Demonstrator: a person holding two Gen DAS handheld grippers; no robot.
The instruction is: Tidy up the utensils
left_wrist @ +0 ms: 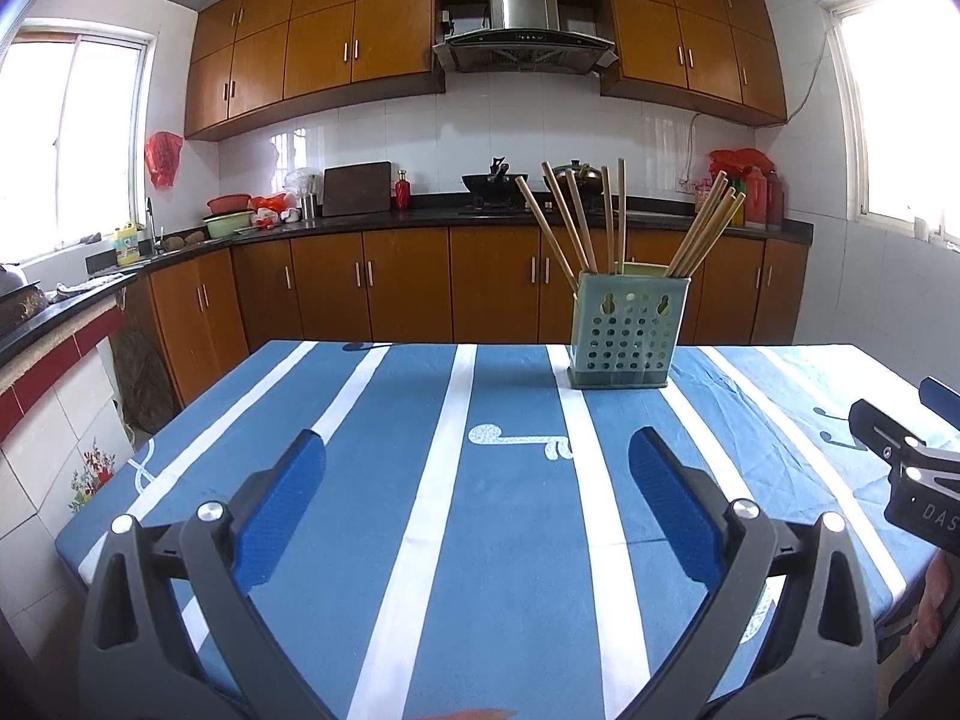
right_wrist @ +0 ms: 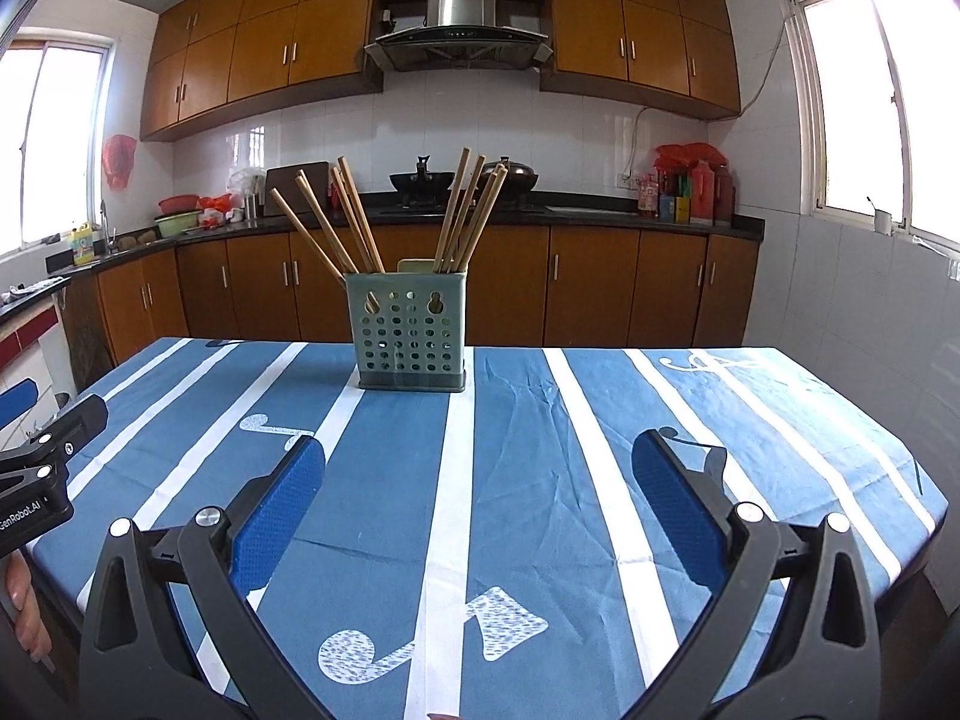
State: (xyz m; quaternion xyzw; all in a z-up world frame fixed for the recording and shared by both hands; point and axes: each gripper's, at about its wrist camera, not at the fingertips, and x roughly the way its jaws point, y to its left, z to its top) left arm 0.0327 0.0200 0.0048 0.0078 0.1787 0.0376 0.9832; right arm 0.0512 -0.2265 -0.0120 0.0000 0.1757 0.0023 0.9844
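A pale green perforated utensil holder (left_wrist: 627, 333) (right_wrist: 410, 330) stands upright near the table's far edge. Several wooden chopsticks (left_wrist: 573, 222) (right_wrist: 336, 219) lean out of it in two bunches, one to each side. My left gripper (left_wrist: 477, 459) hovers open over the near part of the table, nothing between its blue pads (left_wrist: 282, 510). My right gripper (right_wrist: 479, 465) is also open and empty, well short of the holder. Each gripper shows at the edge of the other's view: the right one (left_wrist: 900, 456), the left one (right_wrist: 42, 450).
The table wears a blue cloth with white stripes (left_wrist: 444, 480) (right_wrist: 456, 480). Behind it run brown kitchen cabinets (left_wrist: 360, 282), a dark counter with a wok (right_wrist: 420, 180), bowls and bottles. Windows sit at both sides. A hand (right_wrist: 24, 600) shows at the left edge.
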